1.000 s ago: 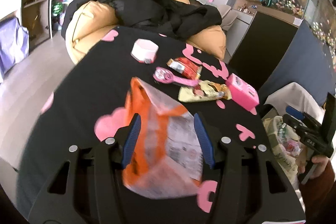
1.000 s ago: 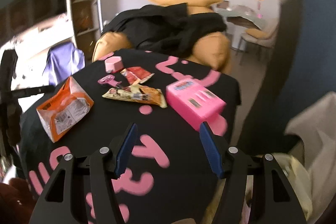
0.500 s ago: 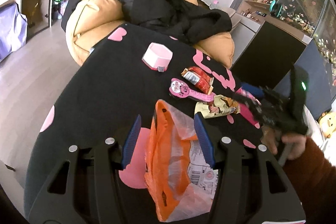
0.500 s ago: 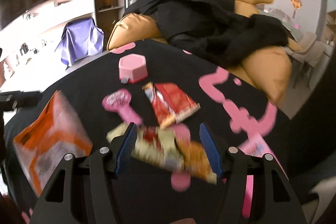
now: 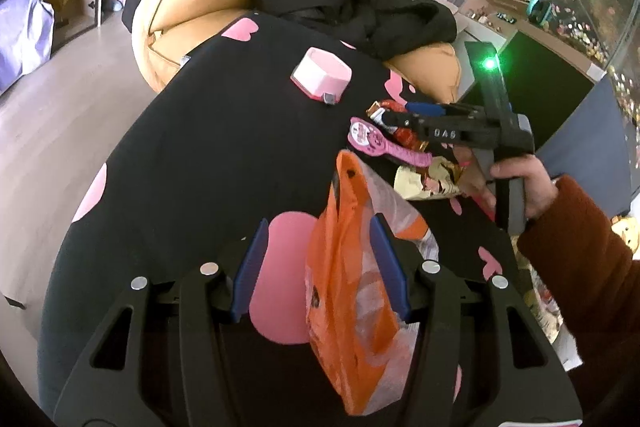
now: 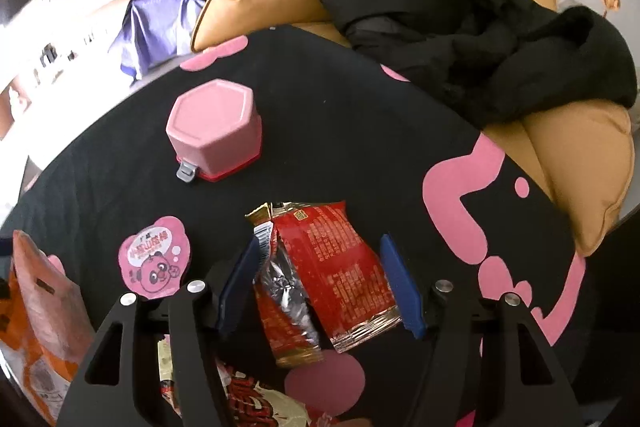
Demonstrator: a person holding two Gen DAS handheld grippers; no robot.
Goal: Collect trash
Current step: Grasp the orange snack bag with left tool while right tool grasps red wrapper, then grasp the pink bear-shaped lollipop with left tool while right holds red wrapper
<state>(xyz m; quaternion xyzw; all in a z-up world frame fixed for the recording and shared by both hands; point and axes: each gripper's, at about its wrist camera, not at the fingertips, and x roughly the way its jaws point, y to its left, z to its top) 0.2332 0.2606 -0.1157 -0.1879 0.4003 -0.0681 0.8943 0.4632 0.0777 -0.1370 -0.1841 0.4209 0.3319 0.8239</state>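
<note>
Jaws apart: left gripper [image 5: 318,267] around crumpled orange bag [image 5: 352,291], right gripper [image 6: 320,283] around torn red wrapper [image 6: 324,279].

Orange bag [image 6: 36,315] — cut off, left edge

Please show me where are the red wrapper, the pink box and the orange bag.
red wrapper [image 6: 336,263]: right wrist view, on its printed red face.
pink box [image 6: 214,119]: right wrist view, on its six-sided top.
orange bag [image 5: 344,267]: left wrist view, on its orange side between the tongs.
</note>
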